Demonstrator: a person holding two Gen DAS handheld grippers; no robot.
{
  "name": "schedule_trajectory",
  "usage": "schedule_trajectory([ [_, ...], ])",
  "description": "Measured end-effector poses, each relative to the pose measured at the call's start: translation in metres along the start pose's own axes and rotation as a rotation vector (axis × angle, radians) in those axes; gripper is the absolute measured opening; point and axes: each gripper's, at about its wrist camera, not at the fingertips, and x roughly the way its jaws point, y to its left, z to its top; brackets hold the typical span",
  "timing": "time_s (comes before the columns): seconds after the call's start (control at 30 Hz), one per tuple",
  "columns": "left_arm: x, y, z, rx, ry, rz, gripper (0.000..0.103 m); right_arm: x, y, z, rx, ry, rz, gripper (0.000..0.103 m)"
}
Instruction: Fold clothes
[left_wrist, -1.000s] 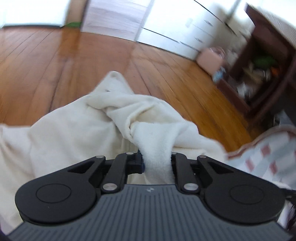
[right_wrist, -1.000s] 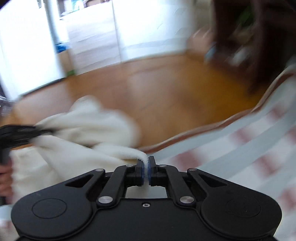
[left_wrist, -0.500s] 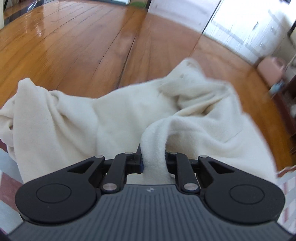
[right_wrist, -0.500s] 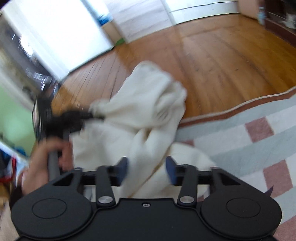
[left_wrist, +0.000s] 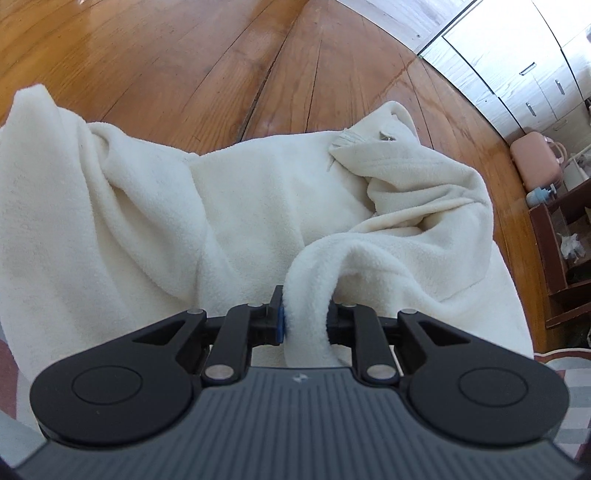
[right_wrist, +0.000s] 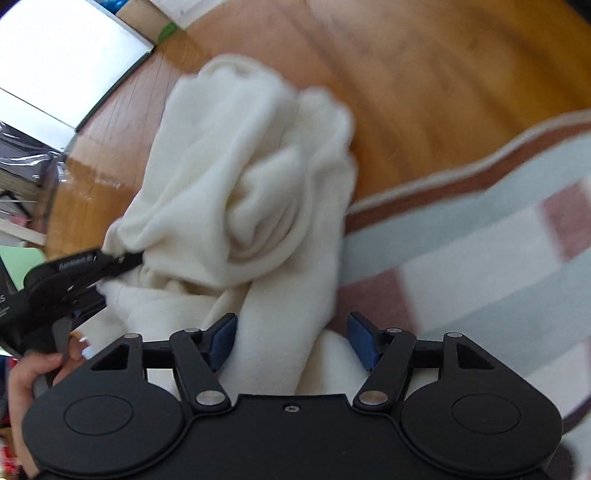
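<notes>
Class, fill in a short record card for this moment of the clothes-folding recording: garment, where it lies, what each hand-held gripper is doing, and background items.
garment: cream fleece garment, crumpled, not yet folded
lies on: partly the wooden floor, partly the checked rug
left hand-held gripper: shut on a fold of the garment
right hand-held gripper: open, a strip of the garment lying between its jaws
background: pink case beside white cabinets
image quality: right wrist view is motion-blurred
</notes>
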Motion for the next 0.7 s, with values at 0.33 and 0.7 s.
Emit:
schedule_trajectory([
  [0.33,-0.053,-0.043,-0.007,0.229,-0.229,-0.349,0.045,-0.109,0.059,-0.056,-0.529,-0.675,-0.401,0.009],
  [0.7,-0.02,-0.085,-0.038,0.433,-0.049,-0.186,0.063,-0.16,-0.055,-0.075,-0.13,-0.579,-0.965,0.039],
])
